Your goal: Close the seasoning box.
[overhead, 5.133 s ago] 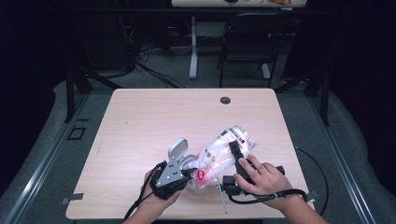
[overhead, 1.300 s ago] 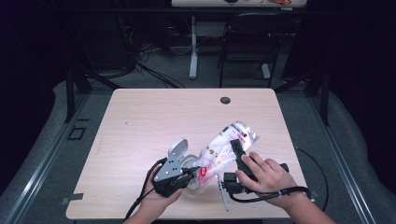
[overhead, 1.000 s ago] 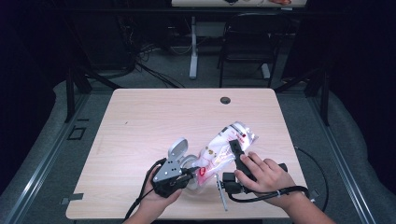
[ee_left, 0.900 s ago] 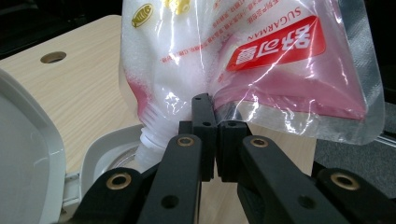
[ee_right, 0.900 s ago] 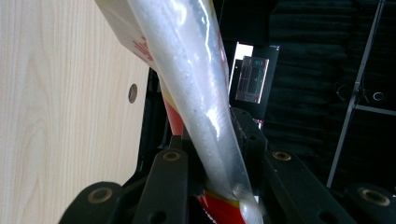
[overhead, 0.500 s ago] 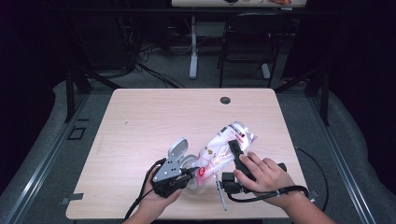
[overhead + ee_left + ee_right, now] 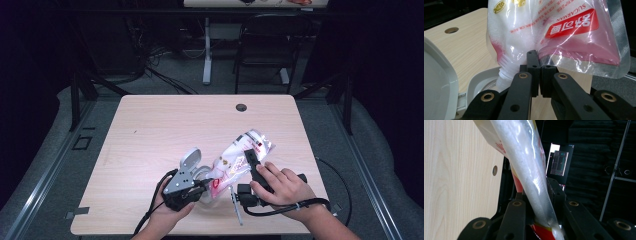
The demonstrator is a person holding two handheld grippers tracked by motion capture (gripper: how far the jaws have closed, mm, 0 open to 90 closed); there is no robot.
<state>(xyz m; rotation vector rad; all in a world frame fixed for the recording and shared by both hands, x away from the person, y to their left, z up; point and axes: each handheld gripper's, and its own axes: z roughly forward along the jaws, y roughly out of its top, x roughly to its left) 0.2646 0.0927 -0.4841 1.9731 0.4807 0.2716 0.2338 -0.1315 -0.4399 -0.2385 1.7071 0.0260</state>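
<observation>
Spout of the sugar pouch aimed down into the white container

A clear spouted pouch of white sugar [image 7: 240, 157] is held tilted over the near part of the counter [image 7: 150, 130], its long axis running from the raised sealed end, far and to the right in the high view, down to the threaded spout [image 7: 505, 72] at the near left. The spout sits at the mouth of a white container [image 7: 480, 81] whose hinged lid [image 7: 190, 159] stands open on the far side; whether the spout touches the rim cannot be told.

The left claw [image 7: 539, 72] is pressed together on the thin clear edge of the pouch just beside the spout, so this hand is the nearer one to the container and fixes where the spout points. The right claw [image 7: 537, 202] pinches the filled body of the pouch higher up, the bag passing edge-on between its jaws, which have just been closing further on it.

The coming move is judged to turn on the slope of that axis: the right end has to be kept above the spout, and the spout kept over the opening, for the sugar to run down and in
</observation>
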